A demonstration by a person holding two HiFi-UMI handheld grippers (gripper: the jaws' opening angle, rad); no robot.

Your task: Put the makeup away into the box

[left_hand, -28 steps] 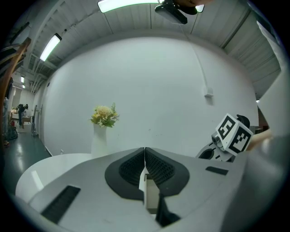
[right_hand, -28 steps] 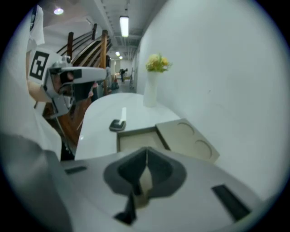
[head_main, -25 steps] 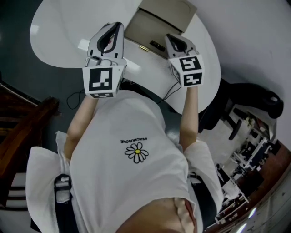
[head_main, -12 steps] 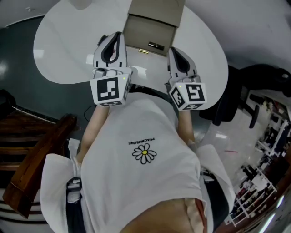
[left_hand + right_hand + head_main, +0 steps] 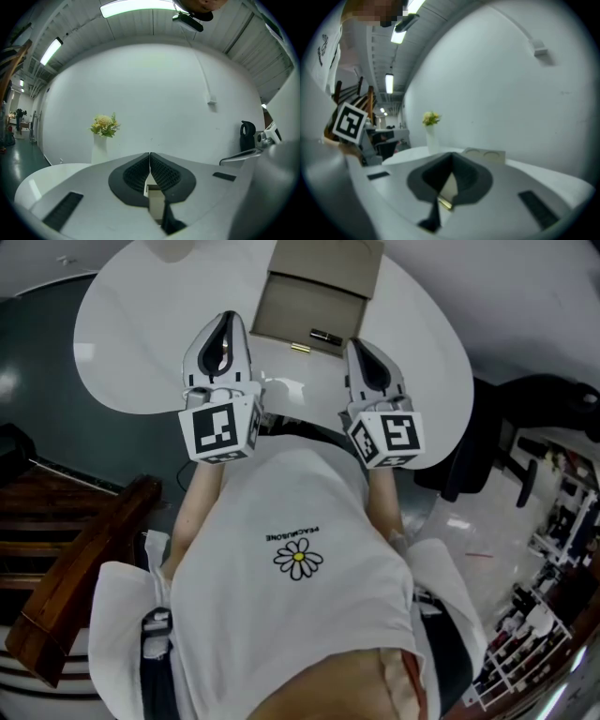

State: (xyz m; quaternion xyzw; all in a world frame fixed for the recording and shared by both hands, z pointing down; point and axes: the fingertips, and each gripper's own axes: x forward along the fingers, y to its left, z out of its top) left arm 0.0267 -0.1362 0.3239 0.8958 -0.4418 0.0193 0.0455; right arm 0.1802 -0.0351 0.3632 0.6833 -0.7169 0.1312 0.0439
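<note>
- Since a second ago the right gripper [image 5: 354,343] has pulled back from the box [image 5: 291,306]. The gold makeup stick [image 5: 300,349] lies on the desk [image 5: 131,334] between both grippers' jaws, its long axis along the box front.
- The left gripper [image 5: 150,158] has its jaws together and empty.
- The right gripper's [image 5: 451,159] jaws are closed on nothing, and the stick [image 5: 444,202] lies crosswise below them.

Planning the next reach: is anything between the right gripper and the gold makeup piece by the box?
Nothing visible does: only bare white table separates the right gripper from the gold makeup piece at the box's front edge.
</note>
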